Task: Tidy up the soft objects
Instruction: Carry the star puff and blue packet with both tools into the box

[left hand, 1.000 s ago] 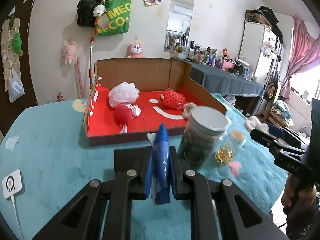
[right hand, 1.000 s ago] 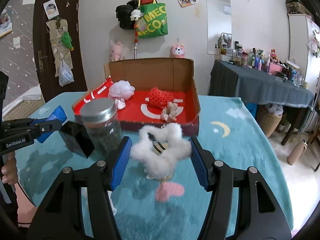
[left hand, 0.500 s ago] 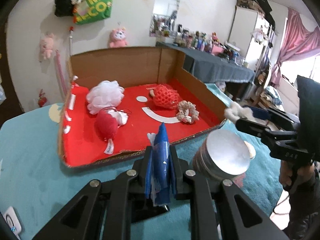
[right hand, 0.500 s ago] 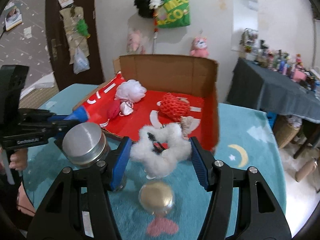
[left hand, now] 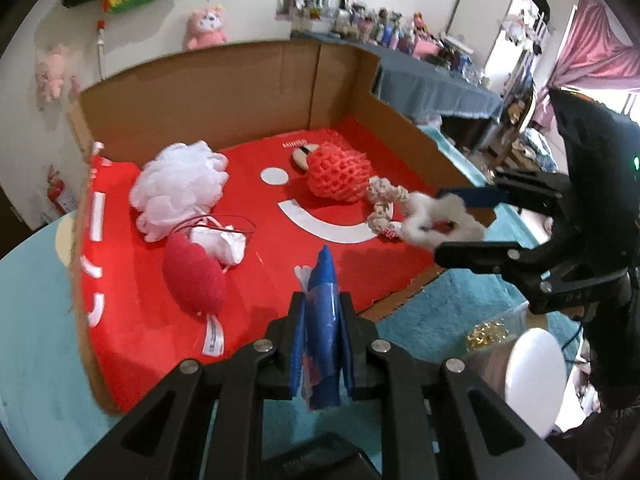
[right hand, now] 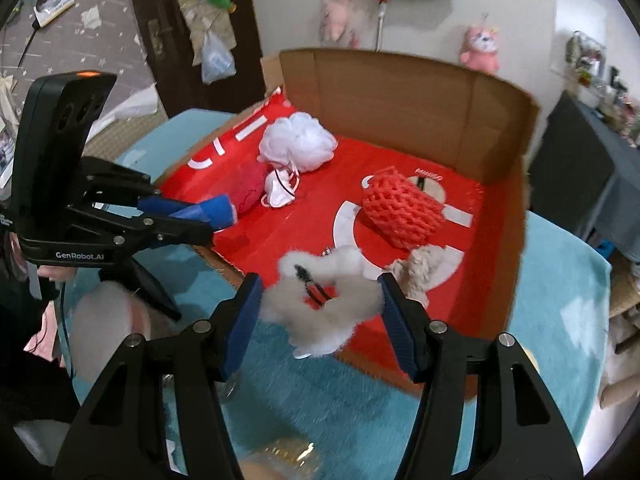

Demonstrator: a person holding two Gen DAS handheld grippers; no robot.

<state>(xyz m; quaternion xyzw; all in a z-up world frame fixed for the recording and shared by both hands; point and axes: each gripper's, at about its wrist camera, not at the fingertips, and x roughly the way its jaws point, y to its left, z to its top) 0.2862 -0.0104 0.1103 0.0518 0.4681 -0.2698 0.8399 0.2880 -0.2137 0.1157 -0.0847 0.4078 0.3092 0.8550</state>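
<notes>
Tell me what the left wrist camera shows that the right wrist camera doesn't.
Only the left wrist view shows the pink curtain by the window and the white label on the red plush pad. Only the right wrist view shows the dark door and the left unit's camera housing. Both show the cardboard box, white bath pouf, red knitted pouch and the fluffy white hair tie in the right tongs.

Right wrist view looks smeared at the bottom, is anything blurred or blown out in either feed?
Right wrist view: motion blur smears the jar lid and the bottom edge; the white fluffy clip in the right tool stays fairly readable. Left wrist view: the box bends with fisheye, the window at the right edge glares, the jar's lid is washed out, and the blue packet is sharp.
</notes>
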